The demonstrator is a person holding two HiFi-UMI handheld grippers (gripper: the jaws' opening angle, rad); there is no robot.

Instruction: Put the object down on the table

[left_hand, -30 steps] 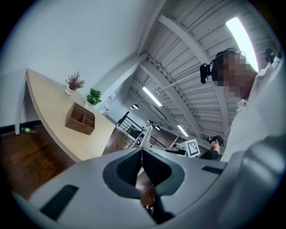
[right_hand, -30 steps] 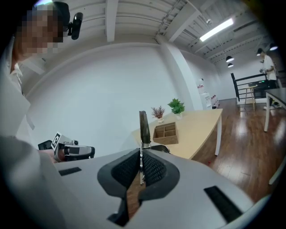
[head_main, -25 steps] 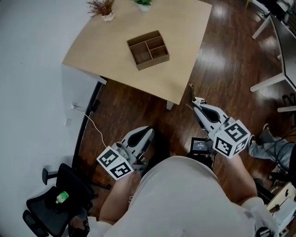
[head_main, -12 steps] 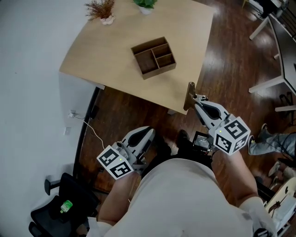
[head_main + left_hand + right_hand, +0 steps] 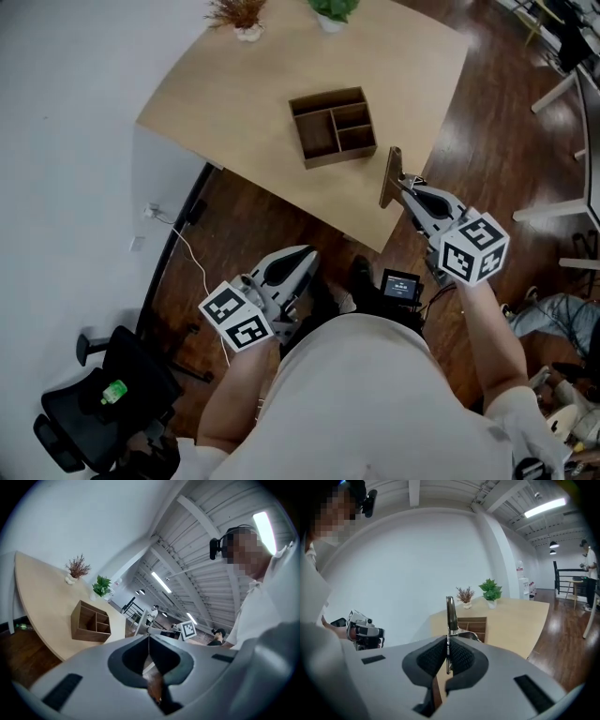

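The right gripper (image 5: 405, 184) is clamped on a thin, flat brown object (image 5: 390, 177), with both ribbed pads pressed against its lower end. In the right gripper view the object (image 5: 450, 612) sticks up from the jaws, seen edge-on as a narrow dark strip. From the head view it sits over the near right edge of the light wooden surface (image 5: 234, 103), just right of and nearer than the wooden divided box (image 5: 333, 127). It is held in the gripper and does not lie on the surface.

The left gripper (image 5: 302, 255) is low and near the person's body, over the dark wood floor (image 5: 253, 234) and well apart from the surface. Its jaws (image 5: 149, 641) are closed together, with nothing between them.

The box stands alone near the middle of the surface, its open compartments facing up. At the far edge stand a dried reddish plant (image 5: 239, 14) in a white pot and, to its right, a green plant (image 5: 333, 9).

A white cable (image 5: 192, 258) trails on the floor left of the left gripper. At the near left is a black office chair (image 5: 80, 427) with a small green item (image 5: 113, 391) on its seat. A small black device with a lit screen (image 5: 400, 286) shows between the two grippers.
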